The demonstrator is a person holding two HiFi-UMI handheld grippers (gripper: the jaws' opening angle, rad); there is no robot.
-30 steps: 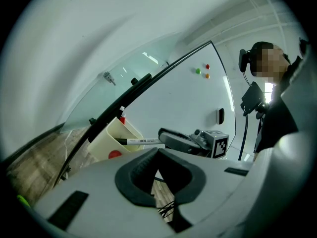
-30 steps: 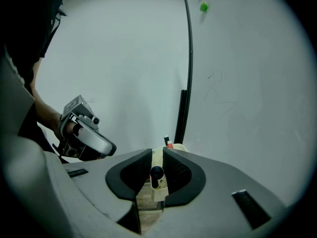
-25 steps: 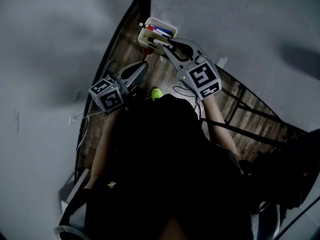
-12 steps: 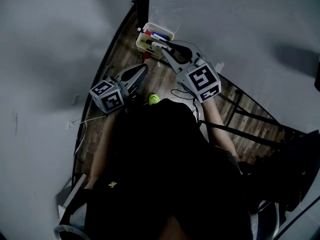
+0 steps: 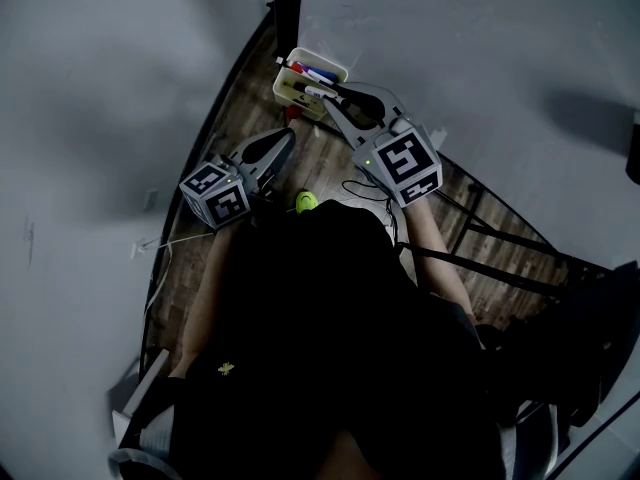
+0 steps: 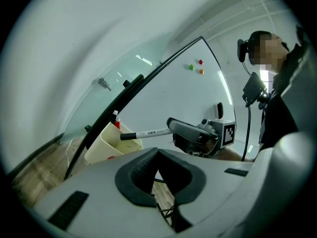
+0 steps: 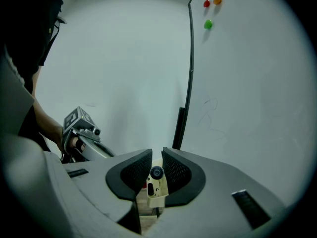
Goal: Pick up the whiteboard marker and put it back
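The right tongs (image 7: 157,158) grip the whiteboard marker (image 7: 156,172) by its rear end, probably so its black tip can reach level over the rim of the cream pen holder (image 6: 105,144) at the dark edge of the whiteboard (image 6: 188,98), where other markers (image 5: 320,70) leave little room, while the left tongs (image 6: 157,155), closed and empty, hang clear.

Right gripper view: marker (image 7: 157,172) seen end-on, barrel hidden; tray (image 7: 157,192) mostly behind jaws. Left gripper view: marker's rear end buried in right hand-held gripper (image 6: 171,124); tray contents hidden by wall, bar one red cap (image 6: 117,124). Head view: green obj (image 5: 306,201) on floor unclear, part covered by torso.
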